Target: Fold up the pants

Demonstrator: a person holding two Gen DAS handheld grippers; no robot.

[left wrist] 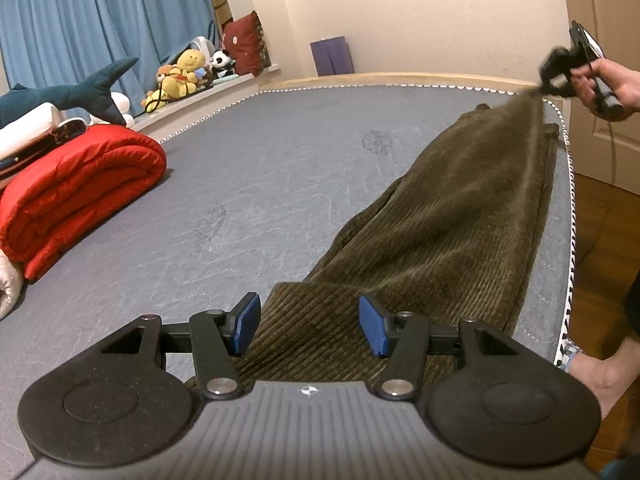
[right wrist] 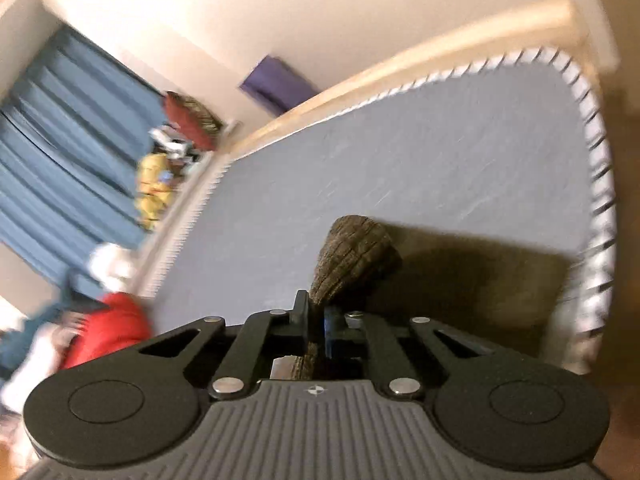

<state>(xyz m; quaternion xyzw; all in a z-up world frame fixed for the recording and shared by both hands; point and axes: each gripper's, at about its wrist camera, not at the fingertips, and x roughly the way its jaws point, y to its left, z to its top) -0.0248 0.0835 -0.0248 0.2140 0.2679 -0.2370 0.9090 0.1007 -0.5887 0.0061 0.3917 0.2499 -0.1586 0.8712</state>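
Olive-brown corduroy pants [left wrist: 452, 216] lie lengthwise along the right side of the grey quilted mattress [left wrist: 248, 184], close to its white-stitched edge. The near end of the cloth sits right under your left hand-held gripper [left wrist: 310, 326], whose blue-padded fingers [left wrist: 374, 326] stand wide apart over the ribbed fabric, gripping nothing. Whether the pads touch the cloth or only hover just above it cannot be told from this view.

At the far end, your right hand-held gripper [left wrist: 554, 80] has one corner of the pants pinched and lifted off the mattress, so the fabric rises from the bed in a taut, narrowing strip toward it. Your right hand [left wrist: 604, 88] is wrapped around its handle. In the right wrist view, that hand-held gripper [right wrist: 316, 320] is closed tight on a bunched tuft of the corduroy [right wrist: 356, 256], which fans out beyond the fingertips; below it, more of the brown cloth lies flat on the mattress [right wrist: 400, 160]. That view is motion-blurred and tilted.

On the left part of the bed lies a rolled red quilted blanket [left wrist: 80, 192], well apart from the pants. Behind it rest a dark teal plush shark [left wrist: 68, 94] and white bedding. A cluster of stuffed toys [left wrist: 188, 74] and a dark red cushion [left wrist: 242, 44] sit on the sill by the blue curtains [left wrist: 100, 12]. A purple rolled mat [left wrist: 332, 56] leans against the cream wall behind the wooden bed frame.
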